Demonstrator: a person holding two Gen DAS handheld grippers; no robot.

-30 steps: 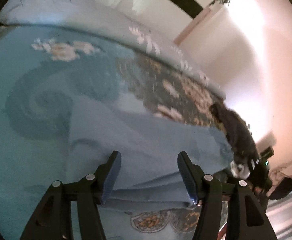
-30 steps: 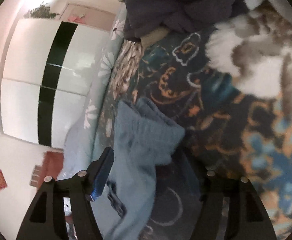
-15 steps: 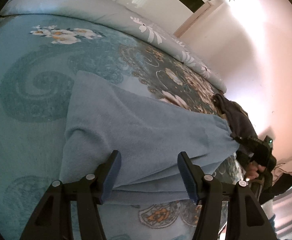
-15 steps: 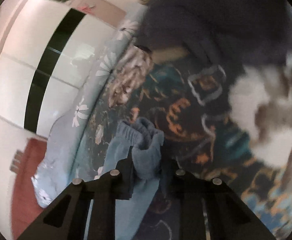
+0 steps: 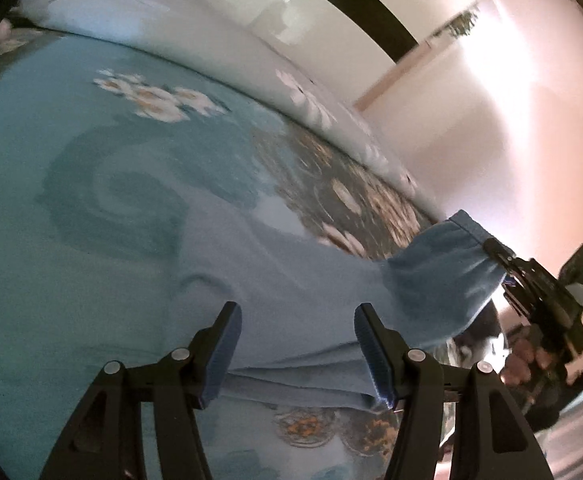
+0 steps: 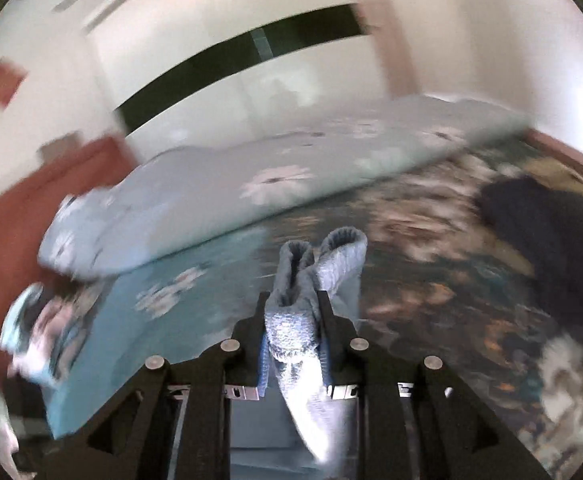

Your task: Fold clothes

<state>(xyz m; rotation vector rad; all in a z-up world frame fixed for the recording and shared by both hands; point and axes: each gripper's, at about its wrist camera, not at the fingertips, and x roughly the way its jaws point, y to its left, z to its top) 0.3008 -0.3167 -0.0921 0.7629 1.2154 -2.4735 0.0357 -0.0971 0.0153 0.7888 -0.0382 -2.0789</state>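
2 grippers: right gripper (image 6: pixel 291 312), lower centre, now clamped on garment (image 5: pixel 291 280) edge and lifted since 1 s ago; left gripper (image 5: pixel 295 344) apart, hovering. Fold begun.

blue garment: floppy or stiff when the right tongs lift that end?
Probably floppy: the blue garment sags between the right tongs and the bedspread. Likely light, since one pinch holds the bunched end up. Knit texture suggests little slip.
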